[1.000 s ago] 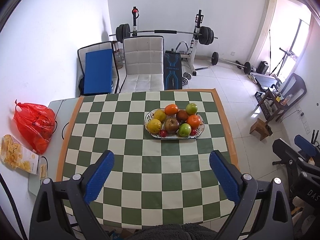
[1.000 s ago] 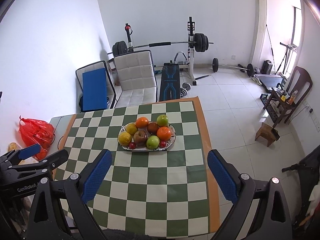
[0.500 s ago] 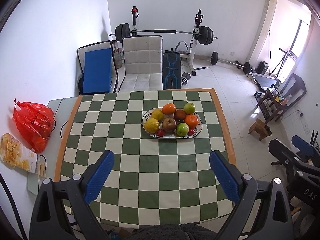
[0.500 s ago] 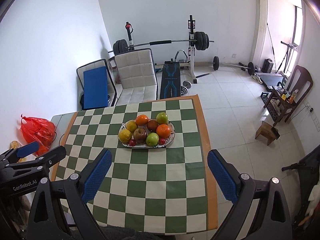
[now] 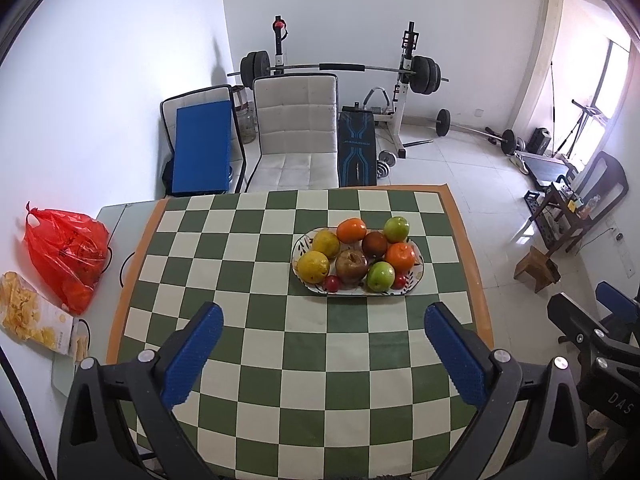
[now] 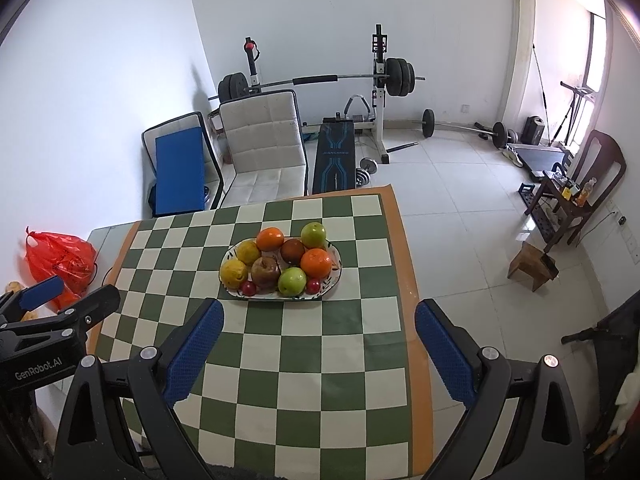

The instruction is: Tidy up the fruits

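Observation:
A white oval plate (image 5: 418, 276) (image 6: 337, 276) stands on a table with a green and white checked cloth (image 5: 280, 340). Piled on it are two oranges (image 5: 401, 257), two green apples (image 5: 381, 276), two yellow fruits (image 5: 314, 266), a brown apple (image 5: 351, 266), a dark red fruit (image 5: 375, 244) and two small red ones (image 5: 331, 283). My left gripper (image 5: 323, 312) hovers over the cloth short of the plate, its jaws opening wide with nothing between them. My right gripper (image 6: 319, 306) hovers likewise, open and empty.
A red plastic bag (image 5: 66, 256) and a snack box (image 5: 28, 316) lie left of the cloth. Behind the table stand a white chair (image 5: 296, 136), a blue-cushioned chair (image 5: 202, 144) and a barbell rack (image 5: 340, 67). A wooden stool (image 5: 536, 268) stands on the floor to the right.
Both grippers have come down and forward toward the table, so the plate of fruit looks larger and nearer. Nothing has been touched.

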{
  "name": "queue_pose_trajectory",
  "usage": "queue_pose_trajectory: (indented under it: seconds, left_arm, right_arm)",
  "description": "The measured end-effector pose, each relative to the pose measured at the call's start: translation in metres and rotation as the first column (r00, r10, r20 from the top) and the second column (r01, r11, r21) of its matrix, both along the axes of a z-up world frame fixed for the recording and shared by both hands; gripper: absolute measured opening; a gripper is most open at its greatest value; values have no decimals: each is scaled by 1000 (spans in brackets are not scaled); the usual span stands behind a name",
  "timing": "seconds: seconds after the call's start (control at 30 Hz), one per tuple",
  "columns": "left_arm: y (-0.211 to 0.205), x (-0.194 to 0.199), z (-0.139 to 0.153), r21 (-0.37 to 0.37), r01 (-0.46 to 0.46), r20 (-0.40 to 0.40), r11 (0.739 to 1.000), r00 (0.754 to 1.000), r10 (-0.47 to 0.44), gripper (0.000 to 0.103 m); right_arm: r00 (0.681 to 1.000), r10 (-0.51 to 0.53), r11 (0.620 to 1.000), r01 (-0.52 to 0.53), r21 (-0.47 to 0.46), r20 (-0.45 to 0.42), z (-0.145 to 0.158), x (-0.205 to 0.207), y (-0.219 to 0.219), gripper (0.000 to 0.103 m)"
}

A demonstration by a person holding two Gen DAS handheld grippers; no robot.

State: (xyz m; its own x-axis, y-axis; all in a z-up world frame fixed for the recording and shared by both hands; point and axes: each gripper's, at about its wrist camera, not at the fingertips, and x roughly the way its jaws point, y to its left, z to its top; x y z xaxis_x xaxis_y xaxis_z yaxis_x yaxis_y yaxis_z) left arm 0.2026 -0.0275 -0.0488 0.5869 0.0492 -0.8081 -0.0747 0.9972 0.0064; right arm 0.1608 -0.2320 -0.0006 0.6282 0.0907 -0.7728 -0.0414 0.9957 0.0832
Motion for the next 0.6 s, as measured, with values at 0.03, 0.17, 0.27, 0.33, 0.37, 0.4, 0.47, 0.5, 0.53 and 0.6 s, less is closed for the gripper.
queue_pose_trajectory:
  seconds: [0.03,0.17,0.27,0.33,0.37,0.4,0.47,0.5,0.53,0.6]
  left_arm:
    - [0,3,-4,1,-3,-4,1000,1000,3,103]
    - [-1,16,-21,10,-13,-18,1000,1000,13,103]
    - [-3,24,-30,24,-20,-27,1000,999,21,103]
    - [-3,28,-35,21,-24,-38,999,999,25,103]
    - [-2,30,-37,20,-27,-41,999,999,28,103]
    - [-3,32,-38,20,-29,-45,999,999,30,103]
    - [-3,34,-39,22,-30,-41,999,999,31,103]
    - [-3,35,-39,25,-29,-41,999,999,30,103]
    - [-4,36,-39,26,-28,-42,999,999,29,103]
    - [-5,37,-40,29,-30,-40,999,999,31,103]
  right_arm:
    - [1000,2,1000,-2,-6,6,-3,4,0,99]
    - [1000,4,1000,-4,-6,-6,-21,26,-1,99]
    - [1000,4,1000,-4,-17,-10,-35,41,0,99]
    - [1000,5,1000,-5,-18,-17,-43,51,1,99]
    - [1000,4,1000,-4,-19,-21,-48,55,1,99]
    - [1000,5,1000,-6,-19,-25,-52,60,2,99]
    - [999,5,1000,-6,-24,-35,-61,68,3,99]
    - [999,4,1000,-5,-27,-38,-66,71,3,99]
    - [999,3,1000,-4,-29,-41,-68,73,4,99]
    - [999,1,1000,-3,-29,-46,-73,78,3,99]
